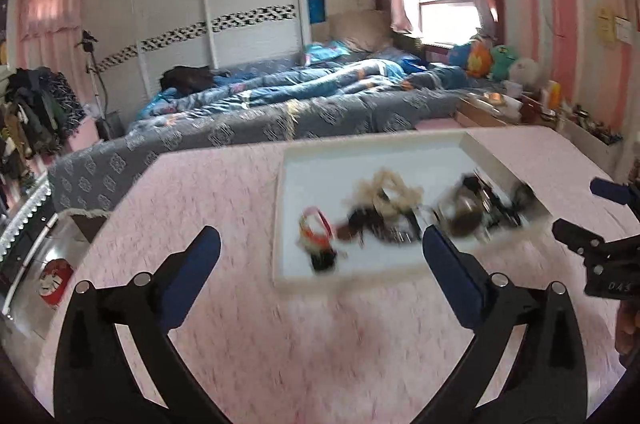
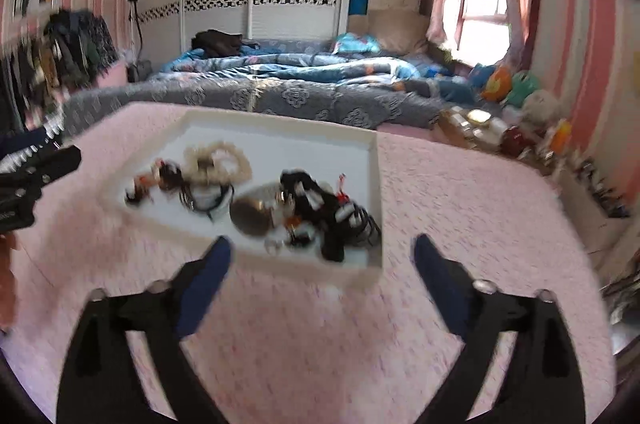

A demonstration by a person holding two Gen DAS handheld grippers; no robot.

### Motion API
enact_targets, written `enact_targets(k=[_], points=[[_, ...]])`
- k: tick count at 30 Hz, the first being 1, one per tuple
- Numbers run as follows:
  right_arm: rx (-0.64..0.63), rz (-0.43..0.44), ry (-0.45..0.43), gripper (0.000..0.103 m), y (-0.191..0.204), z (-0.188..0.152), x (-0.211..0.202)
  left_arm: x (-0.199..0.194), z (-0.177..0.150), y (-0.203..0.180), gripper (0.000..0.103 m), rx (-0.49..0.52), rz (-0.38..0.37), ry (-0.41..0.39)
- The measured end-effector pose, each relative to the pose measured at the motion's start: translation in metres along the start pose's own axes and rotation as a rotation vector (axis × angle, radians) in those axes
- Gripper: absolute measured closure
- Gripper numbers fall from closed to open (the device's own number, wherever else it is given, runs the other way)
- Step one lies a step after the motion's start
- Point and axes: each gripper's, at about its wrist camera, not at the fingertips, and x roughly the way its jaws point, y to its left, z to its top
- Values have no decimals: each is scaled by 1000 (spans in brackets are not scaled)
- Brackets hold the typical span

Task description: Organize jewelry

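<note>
A shallow white tray [image 1: 288, 280] [image 2: 378, 184] lies on a pink cloth-covered table and holds a blurred heap of jewelry. In it I see a cream bead loop [image 1: 394, 190] [image 2: 224, 162], a red and orange piece [image 1: 316, 230], dark tangled pieces [image 2: 320, 208] and a round brownish metal piece [image 2: 252, 216]. My left gripper [image 1: 320, 248] hovers open just short of the tray's near rim, nothing between its blue-padded fingers. My right gripper [image 2: 322, 252] is open too, over the near right corner of the tray, holding nothing.
The pink table [image 1: 224, 304] [image 2: 460, 208] has bare cloth around the tray. Behind it is a bed with blue-grey bedding [image 1: 280, 104] [image 2: 300, 80]. Small bottles and boxes [image 2: 492, 132] crowd the right side by the striped wall. Clothes [image 1: 28, 112] hang at left.
</note>
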Motion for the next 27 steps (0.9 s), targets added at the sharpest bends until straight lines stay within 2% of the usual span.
enact_targets(k=[4,8,11,14,18,22,27], points=[[25,71,-18,8,7,-17,-15,-5,-22,5,3,-2,36,-27],[94,46,-84,8,1,-26,-19,-1,-29,15,3,-55,64,-24],[101,32,-82,8,0,-30,-17,1,-35,21,3,-85,36,-24],[100,-5,-89,8,-1,-31,-15,0,-36,22,3,-108,44,-22],[133,-11,-85,8,-8,-31,-15,-4,-41,19,3,-94,73,-66],[128,-14,-82,8,-8,-33,-16,-9,-41,17,3,-86,56,-90],[126,-15,-81,8,-7,-33,-16,-12,-41,11,3,-58,70,-112]])
